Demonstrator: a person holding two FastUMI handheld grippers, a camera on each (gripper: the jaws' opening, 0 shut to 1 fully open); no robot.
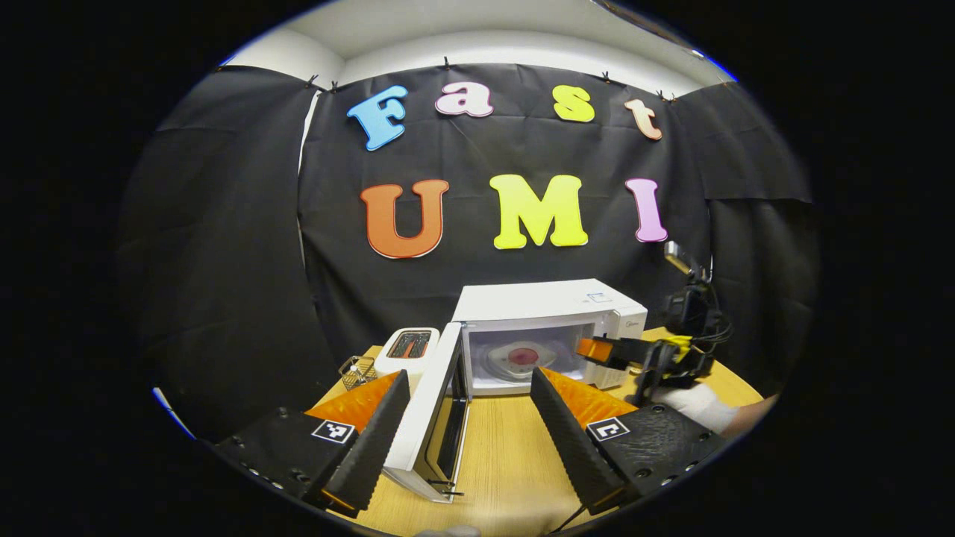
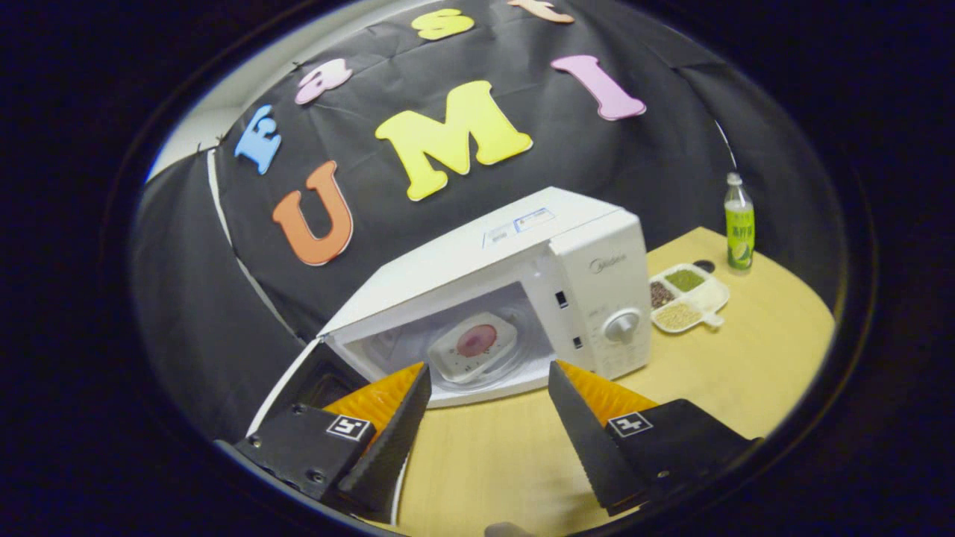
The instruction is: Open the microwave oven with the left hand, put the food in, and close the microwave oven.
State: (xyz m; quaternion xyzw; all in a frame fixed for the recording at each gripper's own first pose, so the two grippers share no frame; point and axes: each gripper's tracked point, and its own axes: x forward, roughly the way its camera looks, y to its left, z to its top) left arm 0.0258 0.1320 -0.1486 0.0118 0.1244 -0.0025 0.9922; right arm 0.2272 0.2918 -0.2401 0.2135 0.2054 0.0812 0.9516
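Observation:
A white microwave oven stands on the wooden table with its door swung wide open to the left. Inside it lies a white square plate with pink food on the glass turntable. My left gripper is open in front of the oven, with the door's edge between its fingers and apart from both. My right gripper is open just in front of the oven's mouth, holding nothing. In the left gripper view the right gripper shows at the oven's right front, held by a gloved hand.
A white toaster and a small wire basket stand left of the oven. Right of the oven lie a divided tray of grains and a green bottle. The wooden table stretches in front.

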